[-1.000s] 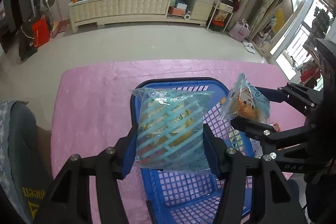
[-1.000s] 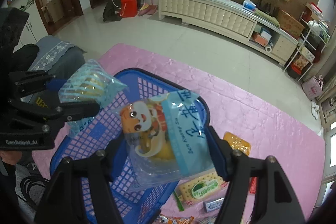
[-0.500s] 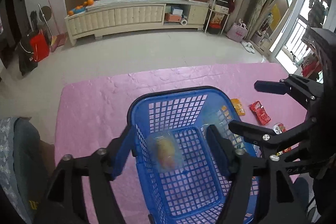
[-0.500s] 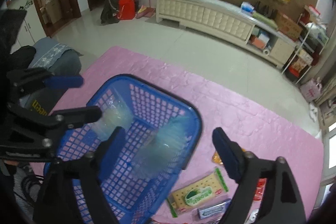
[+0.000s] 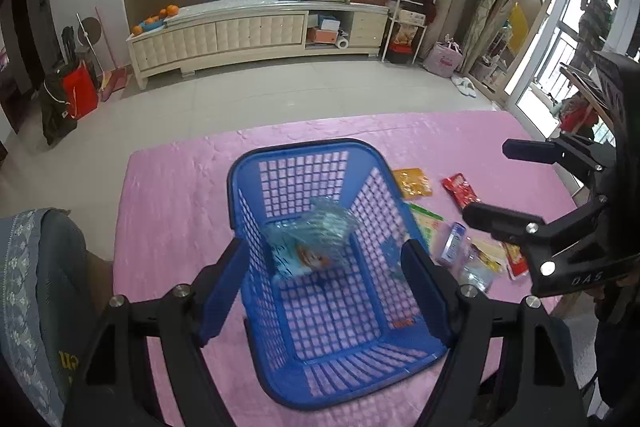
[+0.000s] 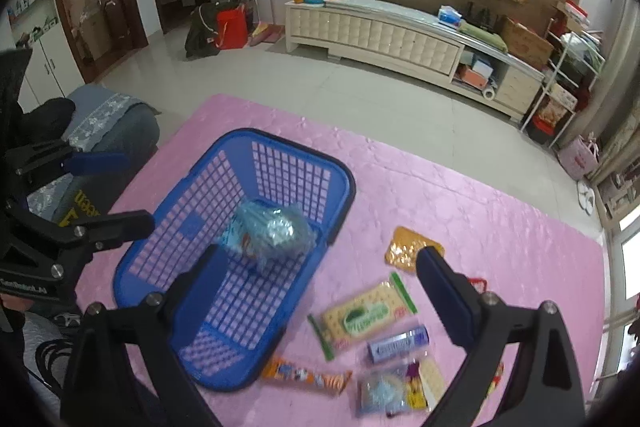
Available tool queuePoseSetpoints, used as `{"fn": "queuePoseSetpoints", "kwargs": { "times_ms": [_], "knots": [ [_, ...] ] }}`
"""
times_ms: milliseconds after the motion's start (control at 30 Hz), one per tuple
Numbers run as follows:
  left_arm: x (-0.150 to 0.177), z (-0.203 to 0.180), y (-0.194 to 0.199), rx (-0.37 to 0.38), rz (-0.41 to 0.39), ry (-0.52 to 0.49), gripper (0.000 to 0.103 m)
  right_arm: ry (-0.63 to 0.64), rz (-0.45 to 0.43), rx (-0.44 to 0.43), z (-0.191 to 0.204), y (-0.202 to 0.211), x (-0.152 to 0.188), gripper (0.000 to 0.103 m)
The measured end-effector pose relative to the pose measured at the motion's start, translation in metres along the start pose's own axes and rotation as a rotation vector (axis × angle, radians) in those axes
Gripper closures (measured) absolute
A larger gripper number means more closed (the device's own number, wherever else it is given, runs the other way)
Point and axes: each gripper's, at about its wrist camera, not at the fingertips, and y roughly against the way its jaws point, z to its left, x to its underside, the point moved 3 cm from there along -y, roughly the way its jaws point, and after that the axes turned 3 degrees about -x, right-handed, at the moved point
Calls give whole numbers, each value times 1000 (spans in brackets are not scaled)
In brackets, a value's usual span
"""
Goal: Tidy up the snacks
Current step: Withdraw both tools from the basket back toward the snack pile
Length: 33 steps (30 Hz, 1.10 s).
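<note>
Two clear snack bags lie inside the blue basket on the pink bench. Left hand-held gripper and right hand-held gripper hang released, empty; cracker pack, gum stick and other packets await outside.

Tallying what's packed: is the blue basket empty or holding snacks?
Holding snacks. The blue basket has two clear snack bags overlapping on its floor; both grippers are open and hold nothing.
</note>
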Motion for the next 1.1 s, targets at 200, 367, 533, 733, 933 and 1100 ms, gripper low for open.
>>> {"fn": "queuePoseSetpoints", "kwargs": {
  "times_ms": [200, 367, 533, 733, 933, 1100],
  "knots": [
    [13, -28, 32, 12, -25, -12, 27, -9, -22, 12, 2, 39, 18, 6],
    [20, -55, 54, 22, -46, -43, 27, -34, -41, 25, -4, 69, 37, 6],
    [26, -88, 68, 33, -66, -73, 21, -54, -50, 44, -15, 92, 60, 6],
    [36, -123, 62, 65, -63, -87, 21, -84, -52, 76, -33, 113, 90, 6],
    [47, -161, 36, 98, -13, -90, 21, -117, -40, 98, -60, 118, 118, 6],
    [57, -185, 10, 113, 39, -80, 21, -165, -6, 113, -88, 110, 142, 6]
  ]
}}
